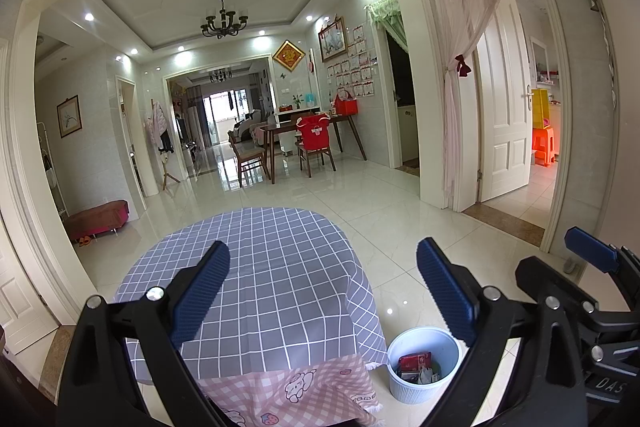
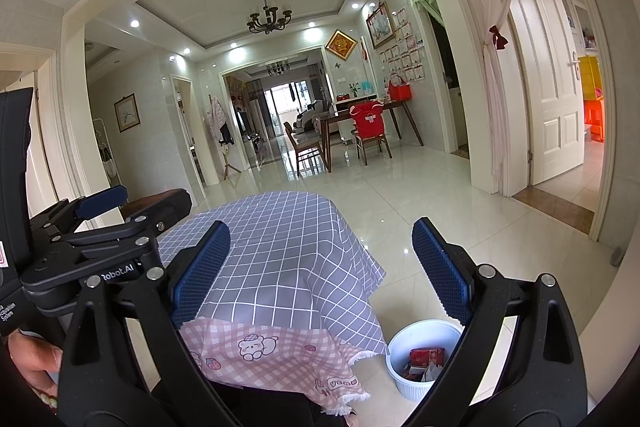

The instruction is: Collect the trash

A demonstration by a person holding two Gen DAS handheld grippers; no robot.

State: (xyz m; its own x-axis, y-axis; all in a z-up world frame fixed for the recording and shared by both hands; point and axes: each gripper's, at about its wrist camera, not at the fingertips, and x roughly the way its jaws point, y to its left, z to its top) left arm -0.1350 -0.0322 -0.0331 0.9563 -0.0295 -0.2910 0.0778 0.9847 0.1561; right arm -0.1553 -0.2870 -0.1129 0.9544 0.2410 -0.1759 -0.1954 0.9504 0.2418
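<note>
A white ribbed trash bin (image 1: 423,367) stands on the floor to the right of the table; it holds a red wrapper (image 1: 414,361) and other scraps. It also shows in the right wrist view (image 2: 420,357), with the red wrapper (image 2: 427,358) inside. My left gripper (image 1: 323,285) is open and empty, held above the table's grey checked cloth (image 1: 272,267). My right gripper (image 2: 322,269) is open and empty above the same cloth (image 2: 288,251). The right gripper shows at the right edge of the left view (image 1: 580,291), and the left gripper shows at the left of the right view (image 2: 96,227).
The cloth has a pink cartoon border (image 2: 272,351) hanging at the near edge. Glossy white tile floor (image 1: 360,195) stretches ahead to a dining table with chairs (image 1: 304,143). An open white door (image 1: 504,115) with a pink curtain is at right. A low red bench (image 1: 98,219) is at left.
</note>
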